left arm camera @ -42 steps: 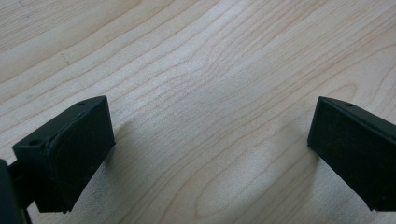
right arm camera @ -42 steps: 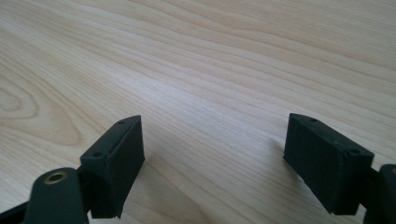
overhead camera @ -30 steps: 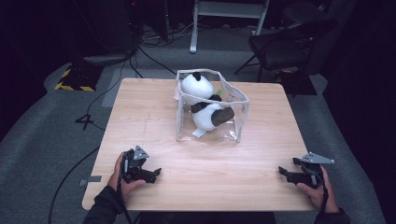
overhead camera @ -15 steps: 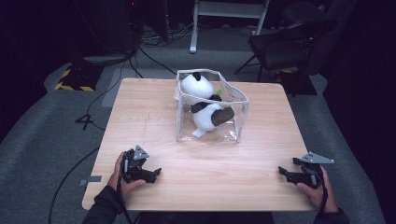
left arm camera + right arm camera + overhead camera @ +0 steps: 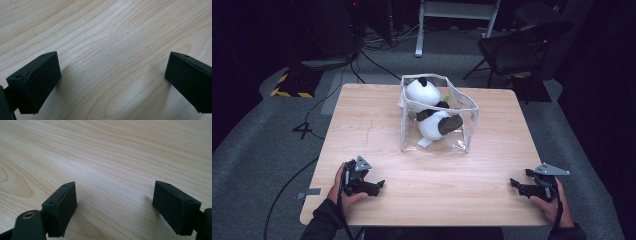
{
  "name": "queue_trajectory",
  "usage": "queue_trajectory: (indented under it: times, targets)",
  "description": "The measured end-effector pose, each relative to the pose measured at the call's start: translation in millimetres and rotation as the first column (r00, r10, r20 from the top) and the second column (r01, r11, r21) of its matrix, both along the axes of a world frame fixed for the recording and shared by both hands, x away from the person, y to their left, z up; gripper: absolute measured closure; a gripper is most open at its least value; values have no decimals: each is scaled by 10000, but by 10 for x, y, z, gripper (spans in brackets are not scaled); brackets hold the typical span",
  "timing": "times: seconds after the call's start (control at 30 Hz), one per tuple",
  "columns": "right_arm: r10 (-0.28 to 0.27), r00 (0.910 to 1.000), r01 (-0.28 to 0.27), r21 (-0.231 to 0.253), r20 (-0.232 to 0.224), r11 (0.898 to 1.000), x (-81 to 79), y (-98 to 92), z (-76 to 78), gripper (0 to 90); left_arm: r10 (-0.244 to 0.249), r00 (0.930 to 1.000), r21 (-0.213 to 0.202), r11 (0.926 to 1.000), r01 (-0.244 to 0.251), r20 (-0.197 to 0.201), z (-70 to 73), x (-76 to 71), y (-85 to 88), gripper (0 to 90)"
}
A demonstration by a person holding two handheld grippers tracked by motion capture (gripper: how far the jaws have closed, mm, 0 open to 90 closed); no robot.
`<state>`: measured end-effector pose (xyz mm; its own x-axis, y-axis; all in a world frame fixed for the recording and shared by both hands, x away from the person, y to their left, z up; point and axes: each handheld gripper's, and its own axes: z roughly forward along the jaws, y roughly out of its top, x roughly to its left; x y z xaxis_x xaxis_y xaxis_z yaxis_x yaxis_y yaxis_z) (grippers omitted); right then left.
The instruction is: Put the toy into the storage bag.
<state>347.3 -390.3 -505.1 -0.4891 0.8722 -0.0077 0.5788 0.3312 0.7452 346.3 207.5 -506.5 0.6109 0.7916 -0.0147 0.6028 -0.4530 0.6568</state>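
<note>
Left tool (image 5: pixel 374 186) rests on the tabletop (image 5: pixel 377 130) near the front-left corner, held in the left hand (image 5: pixel 343 186). Jaws wide, nothing between them — the left gripper view gives bare wood grain between the two black pads (image 5: pixel 37 82), each throwing a shadow straight onto the boards. A cable (image 5: pixel 287 192) trails from this side off the tabletop edge to the floor.

Centre, toward the far edge: clear bag (image 5: pixel 464 117), standing upright with its top open. Inside it a panda (image 5: pixel 429 107) plush, white body with black ears and limbs, leaning against the bag's walls; head up toward the far-left corner of the bag, legs toward the near side. A small patch of green shows behind it, too small to identify. Bag and panda sit well apart from both tools, roughly midway between them left to right.

Right tool (image 5: pixel 515 185) rests near the front-right corner, in the right hand (image 5: pixel 552 202), grey three-cornered plate on top. Jaws wide, empty — the right gripper view has plain wood between the pads (image 5: pixel 61 207).

Both tools point inward across the tabletop, toward each other.

Beyond the tabletop: grey carpet, a dark chair (image 5: pixel 522 47) at far right, yellow-black striped marking (image 5: pixel 289 92) at far left.
</note>
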Motion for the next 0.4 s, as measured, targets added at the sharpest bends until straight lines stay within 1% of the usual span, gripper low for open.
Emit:
queue_trajectory:
  times: [0.17,0.27,0.4]
  targets:
    - [20,10000,-20,9,-2,10000,-1,0,0,194,19,10000,20,10000,-19,36,-1,5,-2,2]
    - [189,9998,-189,2,2,9998,-5,7,0,193,19,10000,20,10000,-19,30,-1,5,-2,2]
    - [174,9998,-174,14,-11,9998,-4,6,0,193,48,10000,9,10000,-48,18,-1,7,-6,2]
